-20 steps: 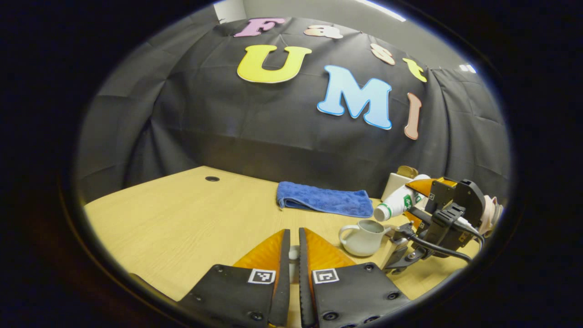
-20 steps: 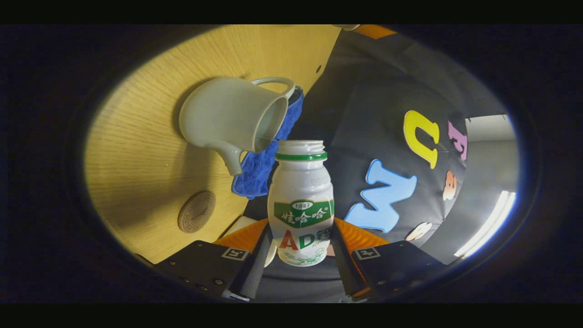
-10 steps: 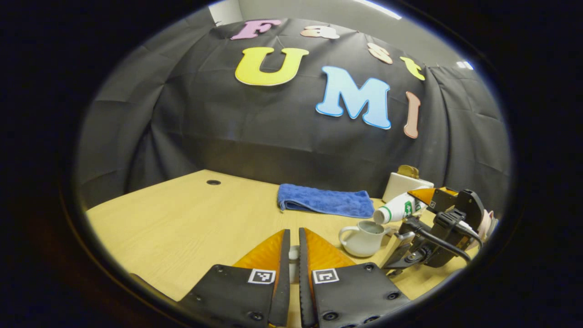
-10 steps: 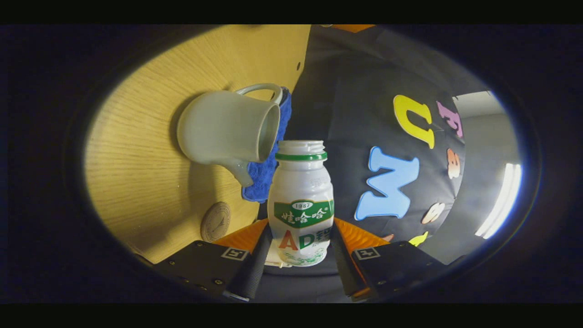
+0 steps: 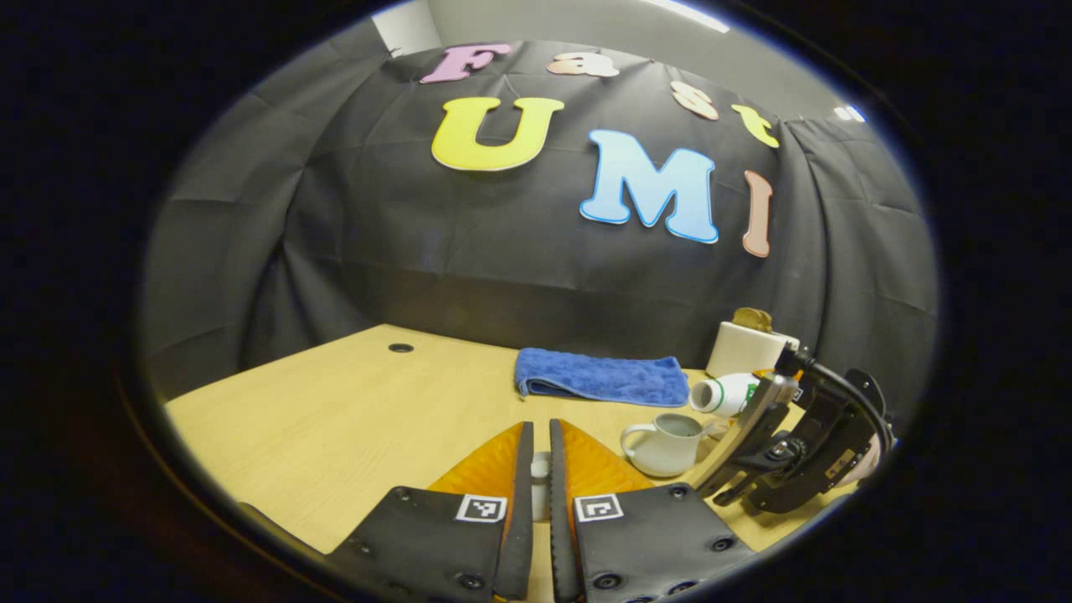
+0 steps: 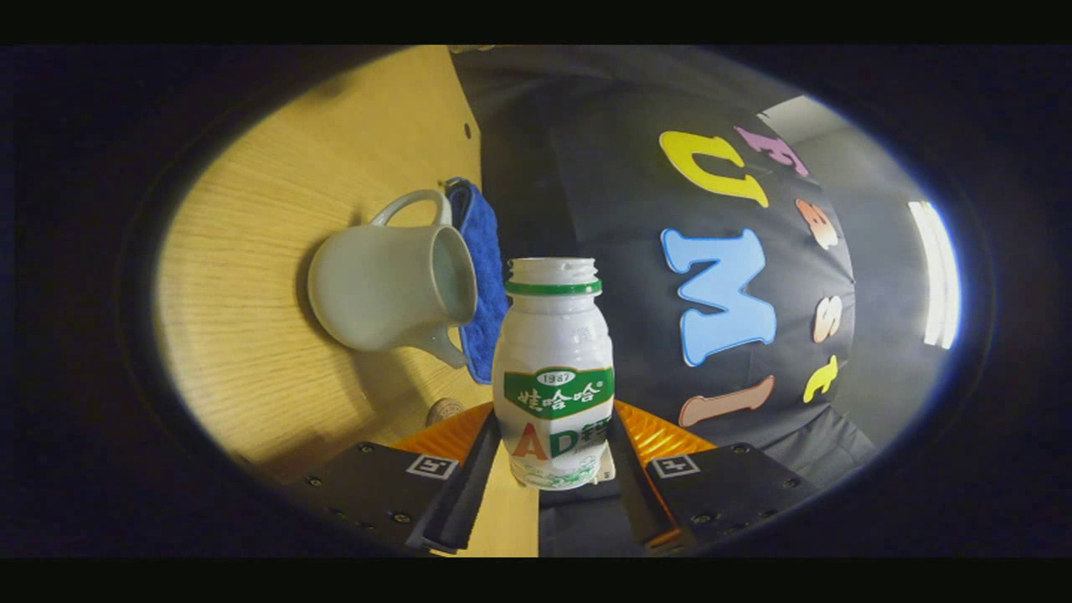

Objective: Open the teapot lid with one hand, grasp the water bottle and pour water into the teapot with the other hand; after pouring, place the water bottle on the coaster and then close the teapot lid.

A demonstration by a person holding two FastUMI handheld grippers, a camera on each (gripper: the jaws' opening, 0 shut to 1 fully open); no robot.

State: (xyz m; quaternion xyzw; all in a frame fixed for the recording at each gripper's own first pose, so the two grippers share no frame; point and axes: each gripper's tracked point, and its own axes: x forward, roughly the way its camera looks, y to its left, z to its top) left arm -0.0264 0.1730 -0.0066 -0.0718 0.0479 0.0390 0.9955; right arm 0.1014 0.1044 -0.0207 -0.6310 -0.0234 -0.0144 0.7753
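Observation:
The white teapot point(image 5: 666, 444) stands on the wooden table point(image 5: 335, 410) with its top open. Its small white lid point(image 5: 540, 469) sits between the fingers of my left gripper point(image 5: 539, 425), which is shut on it low over the table, left of the pot. My right gripper point(image 6: 554, 414) is shut on the white water bottle point(image 6: 553, 368), which has a green label and no cap. The bottle point(image 5: 724, 394) lies about level, its mouth just right of and above the teapot point(image 6: 381, 289). A brown coaster point(image 6: 444, 410) peeks out beside the right gripper's finger.
A folded blue towel point(image 5: 603, 377) lies behind the teapot near the back wall. A white box point(image 5: 745, 347) stands at the back right. The table has a small round hole point(image 5: 400, 347) at the far left. The right gripper's body point(image 5: 804, 444) and cable are right of the pot.
The right gripper has turned the bottle from mouth-down over the teapot to about level and has sunk a little. The left gripper has stayed put with the lid.

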